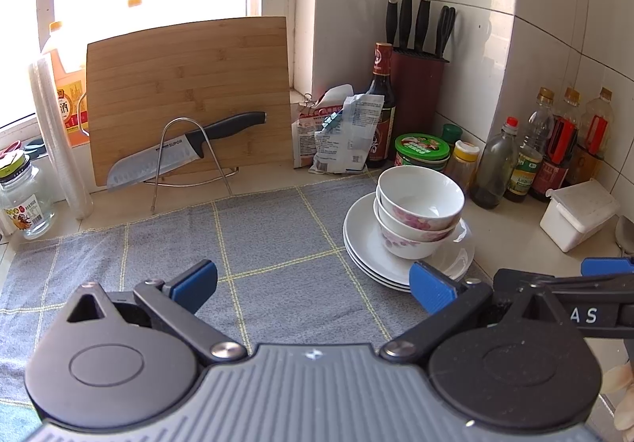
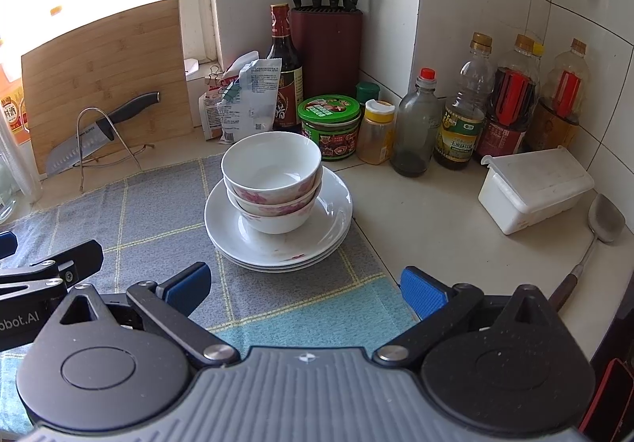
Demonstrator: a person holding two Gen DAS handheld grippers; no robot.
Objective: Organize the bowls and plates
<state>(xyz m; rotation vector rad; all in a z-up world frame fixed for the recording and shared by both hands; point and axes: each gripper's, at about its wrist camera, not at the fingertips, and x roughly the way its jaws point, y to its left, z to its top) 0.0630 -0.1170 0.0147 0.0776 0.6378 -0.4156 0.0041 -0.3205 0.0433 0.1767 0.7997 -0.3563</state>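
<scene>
Left wrist view: the left gripper [image 1: 313,285] stood wide open over the grey cloth [image 1: 277,240], holding nothing. Three bowls [image 1: 418,210] sat nested on a stack of plates [image 1: 364,243] at the cloth's right edge, just ahead of the right blue pad. A knife [image 1: 186,152] rested on a wire stand against the cutting board [image 1: 186,85].

Right wrist view: the right gripper [image 2: 305,287] was likewise spread wide and empty, apart from the dishes. The bowls [image 2: 273,180] and plates [image 2: 277,243] lay directly ahead, between the fingers' line. A white box [image 2: 535,188] and spatula [image 2: 604,220] lay on the counter to the right
</scene>
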